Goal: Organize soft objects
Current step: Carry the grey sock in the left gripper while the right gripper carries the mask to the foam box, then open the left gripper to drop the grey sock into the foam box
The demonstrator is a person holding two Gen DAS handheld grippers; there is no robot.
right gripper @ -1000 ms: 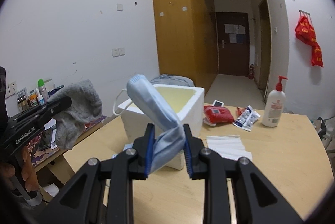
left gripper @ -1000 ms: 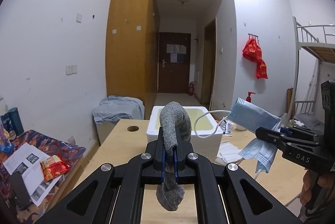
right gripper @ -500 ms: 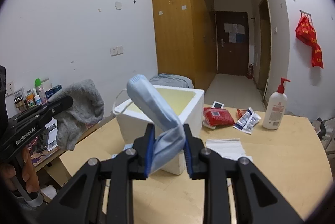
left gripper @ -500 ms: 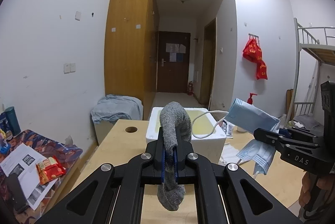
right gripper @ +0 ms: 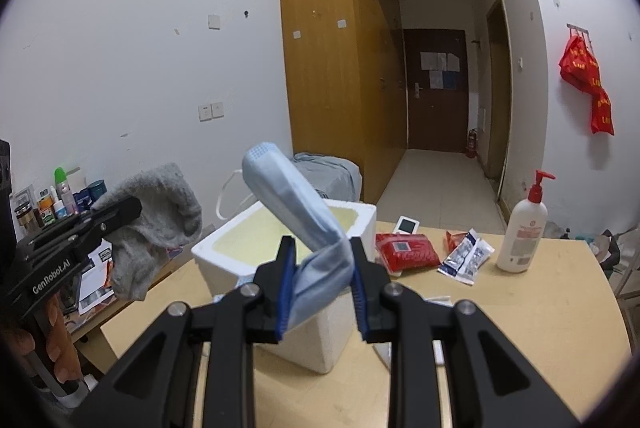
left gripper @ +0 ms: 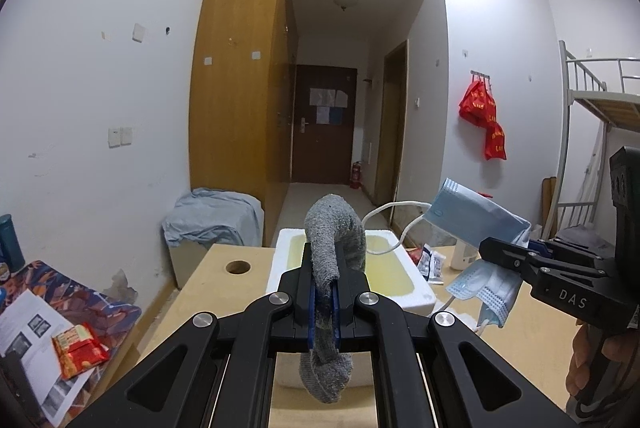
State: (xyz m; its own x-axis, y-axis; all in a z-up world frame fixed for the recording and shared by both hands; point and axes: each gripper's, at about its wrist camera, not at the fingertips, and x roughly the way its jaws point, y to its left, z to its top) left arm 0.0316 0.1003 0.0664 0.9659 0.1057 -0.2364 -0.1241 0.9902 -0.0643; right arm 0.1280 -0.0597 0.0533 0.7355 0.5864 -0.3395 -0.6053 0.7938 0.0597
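- The left gripper [right gripper: 120, 214] carries the white lettering "GenRobot.AI" on its black side; the right gripper [left gripper: 490, 248] reads "DAS".
- Left gripper [left gripper: 325, 298]: its jaws are pressed tight on one grey sock [left gripper: 330, 268], which arches up above the fingers and hangs down below them.
- Right gripper [right gripper: 319, 286]: its jaws stand narrow, clamped on a folded light-blue face mask [right gripper: 304, 228] — seen from the left wrist camera, pleated mask material and a white ear loop dangle under it.
- One white foam box [right gripper: 332, 328] stands on the wooden table [right gripper: 540, 328], toward its left edge; its yellowish inside shows nothing in it from either view.
- The sock and the mask are both held in the air on the near side of the box — neither touches it.
- Behind the box to its right lie one red packet [right gripper: 408, 252], a couple of small sachets [right gripper: 466, 256] and one small white gadget with a dark screen [right gripper: 407, 226]; their print is too small to read.
- One white pump bottle [right gripper: 522, 232] with a red pump stands near the table's far right edge.
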